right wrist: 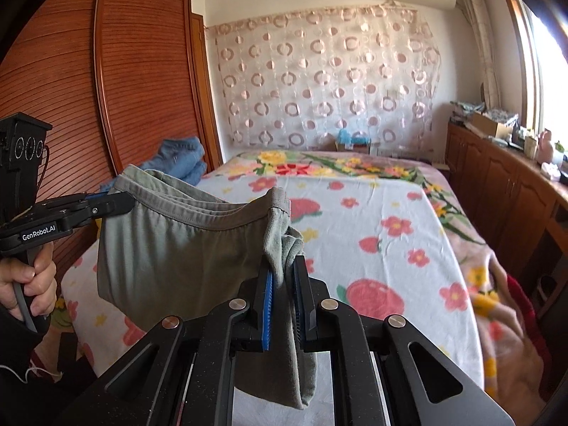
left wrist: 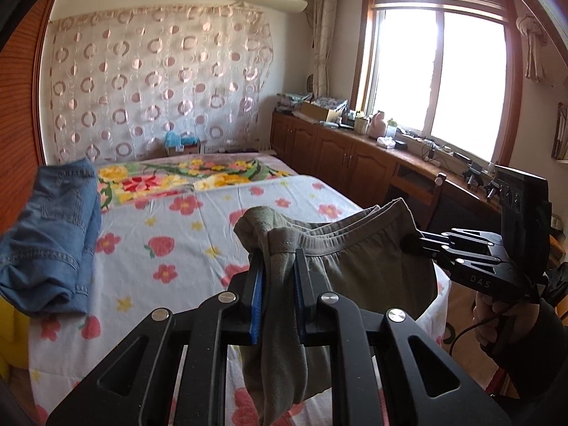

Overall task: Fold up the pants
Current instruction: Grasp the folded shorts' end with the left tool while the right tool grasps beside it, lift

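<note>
A pair of olive-green pants point(left wrist: 369, 266) hangs in the air above the bed, stretched by its waistband between both grippers. My left gripper point(left wrist: 278, 259) is shut on one end of the waistband, with cloth bunched between its blue pads. My right gripper point(right wrist: 284, 269) is shut on the other end; it also shows in the left wrist view point(left wrist: 411, 241). In the right wrist view the pants point(right wrist: 177, 248) sag between the two ends, and the left gripper point(right wrist: 124, 202) pinches the far corner. The legs hang down out of sight.
The bed point(left wrist: 198, 227) with a flowered sheet lies below and ahead. Blue jeans point(left wrist: 49, 241) are piled at the bed's left, by a wooden wardrobe point(right wrist: 106, 81). A wooden counter point(left wrist: 372, 149) with clutter runs under the window on the right.
</note>
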`<state>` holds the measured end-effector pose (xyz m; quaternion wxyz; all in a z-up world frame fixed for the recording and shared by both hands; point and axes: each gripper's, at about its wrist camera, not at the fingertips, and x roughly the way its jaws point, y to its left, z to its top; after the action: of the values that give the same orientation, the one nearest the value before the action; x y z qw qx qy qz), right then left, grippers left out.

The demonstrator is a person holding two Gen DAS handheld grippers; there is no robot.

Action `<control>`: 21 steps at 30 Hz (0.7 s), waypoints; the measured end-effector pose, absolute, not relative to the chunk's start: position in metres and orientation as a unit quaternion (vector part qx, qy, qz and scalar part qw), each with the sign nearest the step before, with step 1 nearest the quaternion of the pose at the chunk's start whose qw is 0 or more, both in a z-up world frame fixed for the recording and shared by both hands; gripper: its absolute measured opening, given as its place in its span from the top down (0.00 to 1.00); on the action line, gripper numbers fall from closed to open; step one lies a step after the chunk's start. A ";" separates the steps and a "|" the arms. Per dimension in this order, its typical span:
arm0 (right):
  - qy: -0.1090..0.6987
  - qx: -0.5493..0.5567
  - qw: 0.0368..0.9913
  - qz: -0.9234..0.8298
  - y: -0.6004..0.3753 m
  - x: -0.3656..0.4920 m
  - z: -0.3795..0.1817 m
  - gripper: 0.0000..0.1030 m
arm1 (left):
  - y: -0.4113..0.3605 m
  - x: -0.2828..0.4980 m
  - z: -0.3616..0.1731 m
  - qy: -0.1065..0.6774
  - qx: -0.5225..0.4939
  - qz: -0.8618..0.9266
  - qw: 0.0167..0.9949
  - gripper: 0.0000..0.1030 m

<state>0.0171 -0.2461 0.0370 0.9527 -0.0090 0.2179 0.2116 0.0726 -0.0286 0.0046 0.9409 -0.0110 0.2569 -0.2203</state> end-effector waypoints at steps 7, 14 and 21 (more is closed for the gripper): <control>0.197 -0.017 0.956 0.217 -0.248 0.015 0.042 0.90 | -0.026 0.064 0.022 0.232 -0.007 -0.218 0.948 0.85; 0.181 -0.028 0.957 0.224 -0.246 0.018 0.044 0.90 | -0.020 0.061 0.031 0.218 -0.002 -0.213 0.953 0.85; 0.167 -0.044 0.957 0.233 -0.240 0.026 0.049 0.90 | -0.012 0.056 0.039 0.205 -0.003 -0.205 0.957 0.85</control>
<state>0.0263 -0.2396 0.0489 0.9570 -0.0444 0.1667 0.2331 0.0564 -0.0120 0.0393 0.9572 -0.0025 0.2048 -0.2048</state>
